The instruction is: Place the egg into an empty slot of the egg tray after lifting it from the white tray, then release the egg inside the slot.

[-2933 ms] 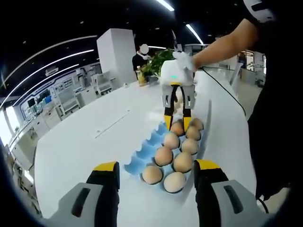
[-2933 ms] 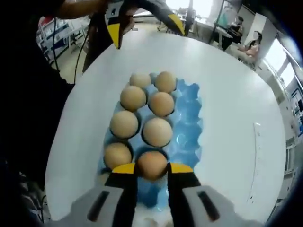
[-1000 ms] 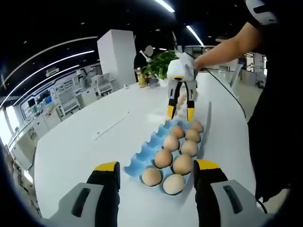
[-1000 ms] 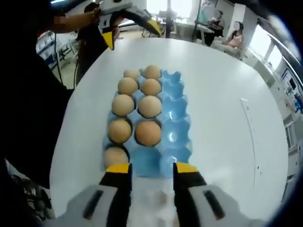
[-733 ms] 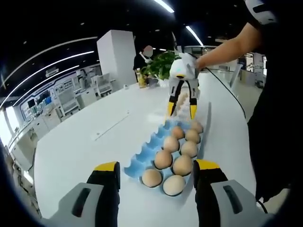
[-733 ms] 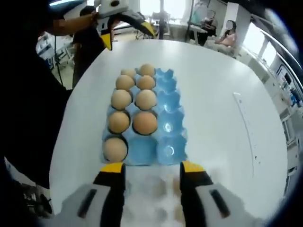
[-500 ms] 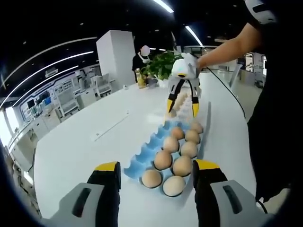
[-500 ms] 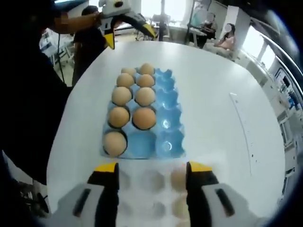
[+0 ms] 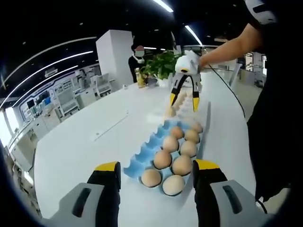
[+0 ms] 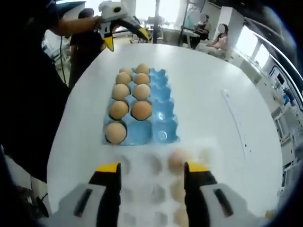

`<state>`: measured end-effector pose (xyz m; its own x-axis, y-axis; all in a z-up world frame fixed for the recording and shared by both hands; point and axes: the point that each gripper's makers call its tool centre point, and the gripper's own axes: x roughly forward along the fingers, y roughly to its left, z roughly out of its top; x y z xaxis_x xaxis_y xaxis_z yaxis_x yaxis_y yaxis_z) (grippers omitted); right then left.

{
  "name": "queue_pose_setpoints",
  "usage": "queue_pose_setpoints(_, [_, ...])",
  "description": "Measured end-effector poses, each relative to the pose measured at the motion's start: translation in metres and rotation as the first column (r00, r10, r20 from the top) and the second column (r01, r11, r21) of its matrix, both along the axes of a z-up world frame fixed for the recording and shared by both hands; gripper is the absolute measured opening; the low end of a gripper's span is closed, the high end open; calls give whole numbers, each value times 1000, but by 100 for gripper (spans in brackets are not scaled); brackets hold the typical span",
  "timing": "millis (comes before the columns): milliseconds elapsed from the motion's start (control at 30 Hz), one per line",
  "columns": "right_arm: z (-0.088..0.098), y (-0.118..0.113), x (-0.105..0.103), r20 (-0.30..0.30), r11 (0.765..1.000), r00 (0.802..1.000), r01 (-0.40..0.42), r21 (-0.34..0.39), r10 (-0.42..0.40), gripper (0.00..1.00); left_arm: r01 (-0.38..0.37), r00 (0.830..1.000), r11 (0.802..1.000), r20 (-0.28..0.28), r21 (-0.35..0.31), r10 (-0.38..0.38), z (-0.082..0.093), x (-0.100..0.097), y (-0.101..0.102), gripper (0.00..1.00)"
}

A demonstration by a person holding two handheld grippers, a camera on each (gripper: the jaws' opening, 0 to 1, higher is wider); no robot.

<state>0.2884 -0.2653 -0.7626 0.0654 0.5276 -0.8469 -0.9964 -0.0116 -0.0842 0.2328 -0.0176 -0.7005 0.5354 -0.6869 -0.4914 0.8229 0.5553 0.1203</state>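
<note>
Seven eggs in blue egg tray; five slots empty.

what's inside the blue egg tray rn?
Seven brown eggs fill four slots of one outer row and three of the middle row of the blue egg tray. The other outer row and one near middle slot are empty. Egg undersides sit hidden.

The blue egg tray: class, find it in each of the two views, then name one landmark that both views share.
Left gripper view: the blue egg tray lies centre, just beyond the left gripper, under the right gripper.
Right gripper view: the tray lies left of centre, between the white tray below and the left gripper above.
Shared landmark: its empty column of slots.
</note>
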Motion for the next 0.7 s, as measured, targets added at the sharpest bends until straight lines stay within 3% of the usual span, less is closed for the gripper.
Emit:
queue_pose_setpoints(200, [1, -29, -1, 4, 999, 999, 49, -14, -48, 53, 5, 1000, 1000, -3, -7, -5, 1, 1, -4, 62])
queue_pose_setpoints(333, [2, -53, -1, 25, 995, 995, 95, -26, -94, 58, 10, 1000, 1000, 0, -11, -10, 2, 1, -5, 62])
queue_pose_setpoints(500, [3, -88, -2, 11, 981, 982, 191, -46, -190, 57, 7, 1000, 1000, -3, -7, -7, 1, 2, -5, 62])
queue_pose_setpoints(700, [1, -123, -7, 13, 965, 968, 250, -79, -249, 56, 11, 1000, 1000, -7, -7, -11, 0, 2, -7, 62])
